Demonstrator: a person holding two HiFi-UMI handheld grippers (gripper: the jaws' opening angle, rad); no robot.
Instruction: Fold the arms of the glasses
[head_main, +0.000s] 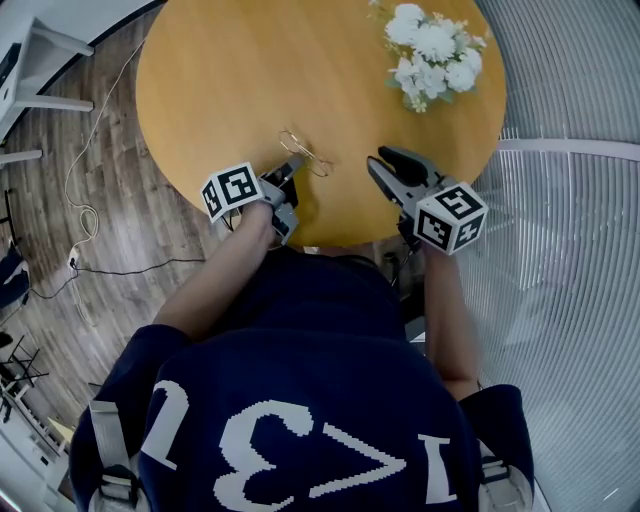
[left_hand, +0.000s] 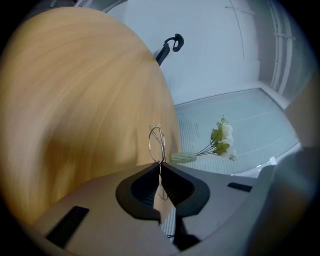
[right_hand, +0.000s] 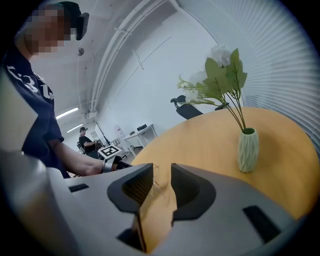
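On the left, squeezed shut with the left claw (head_main: 296, 160) on the thin gold wire glasses (head_main: 305, 153), close to the near edge of the round light-brown wooden desk (head_main: 250, 70). Hard to tell whether sitting on the wood or just above it. Could bend that skinny wire by squeezing or twisting too hard. Could drop the glasses off the near edge after one little slip.

To the right, holding the right claw (head_main: 378, 157) wide open with nothing in it, near the glasses but not touching. Could knock the frame out of the other grip by pushing an arm too fast.

Farther right on the desk, white flowers in a pale green ribbed vase (head_main: 430, 45), well apart from it all.

Below, brown wood plank floor (head_main: 60, 150) with a thin pale cable (head_main: 85, 215), then white ridged floor (head_main: 570, 250). Far off, white walls and another person (right_hand: 86, 140).
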